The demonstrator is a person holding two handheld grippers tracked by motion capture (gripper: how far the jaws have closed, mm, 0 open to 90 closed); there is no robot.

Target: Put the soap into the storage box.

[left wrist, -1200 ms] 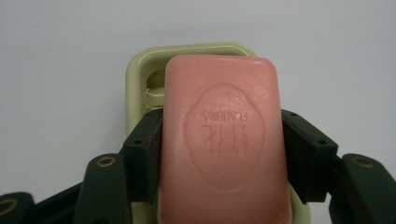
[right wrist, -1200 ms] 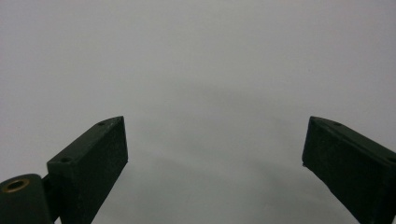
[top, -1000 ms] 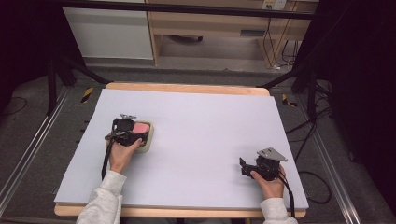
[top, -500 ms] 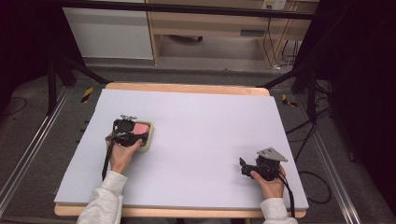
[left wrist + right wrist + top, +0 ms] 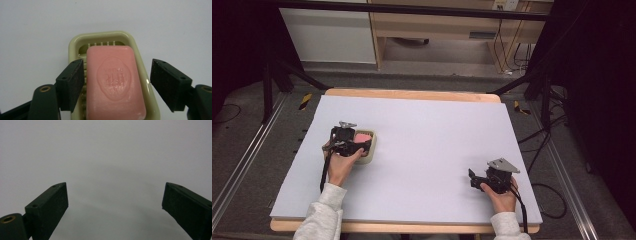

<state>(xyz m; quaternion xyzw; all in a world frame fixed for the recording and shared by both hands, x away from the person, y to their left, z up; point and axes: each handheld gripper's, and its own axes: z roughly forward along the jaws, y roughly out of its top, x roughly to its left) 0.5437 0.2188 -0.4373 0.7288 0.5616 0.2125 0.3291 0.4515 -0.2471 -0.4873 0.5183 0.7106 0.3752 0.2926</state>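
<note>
A pink bar of soap (image 5: 115, 80) with an embossed stamp lies in a pale green soap dish (image 5: 105, 35) on the white table sheet. My left gripper (image 5: 117, 72) is open, one jaw on each side of the soap. The left jaw sits close against the bar, and the right jaw stands off beyond the dish rim. From above, the left gripper (image 5: 354, 142) covers much of the soap (image 5: 362, 136) and dish (image 5: 368, 156) at the table's left. My right gripper (image 5: 472, 177) rests low at the front right, open (image 5: 115, 197) with bare sheet between its jaws.
The white sheet (image 5: 427, 135) covers a wooden table whose edge (image 5: 412, 94) shows at the back. Black stand legs (image 5: 277, 80) and cables (image 5: 542, 145) flank the table on the floor. A wooden cabinet (image 5: 437, 25) stands beyond.
</note>
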